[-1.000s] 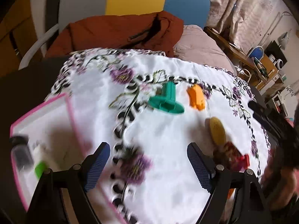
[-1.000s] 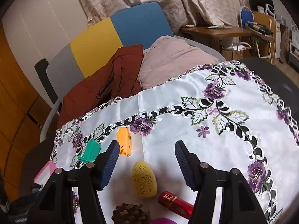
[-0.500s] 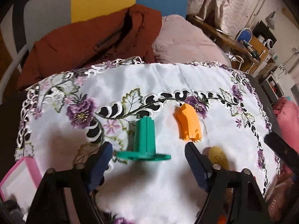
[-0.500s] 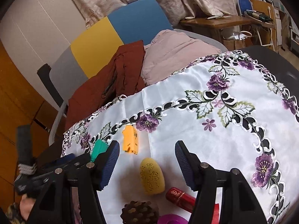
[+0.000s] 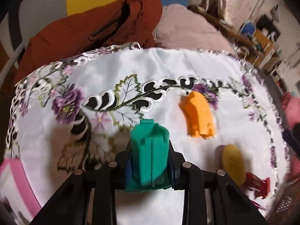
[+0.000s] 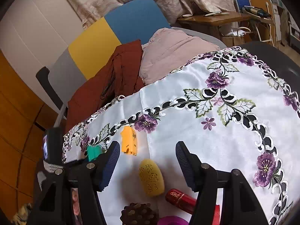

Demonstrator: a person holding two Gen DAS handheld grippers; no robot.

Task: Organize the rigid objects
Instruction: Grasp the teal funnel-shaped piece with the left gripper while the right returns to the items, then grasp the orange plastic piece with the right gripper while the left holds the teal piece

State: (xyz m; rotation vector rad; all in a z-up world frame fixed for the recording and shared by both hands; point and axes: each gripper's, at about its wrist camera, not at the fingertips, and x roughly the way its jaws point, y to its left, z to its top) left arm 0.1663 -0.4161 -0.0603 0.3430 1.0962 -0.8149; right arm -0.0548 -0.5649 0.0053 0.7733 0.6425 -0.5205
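Left claw (image 5: pixel 150 164), jaws just closed, pinches the ribbed green plastic piece (image 5: pixel 149 153) on the embroidered satin surface (image 5: pixel 168 65), smooth orange block (image 5: pixel 198 116) at 2 o'clock; right claw (image 6: pixel 147 166) half-open, empty, over the textured yellow oval (image 6: pixel 151 180), only this view showing the bare cloth (image 6: pixel 215 140) at 1 o'clock.

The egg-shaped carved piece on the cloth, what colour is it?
Mustard yellow; the yellow egg-shaped carved piece shows best in the right wrist view.
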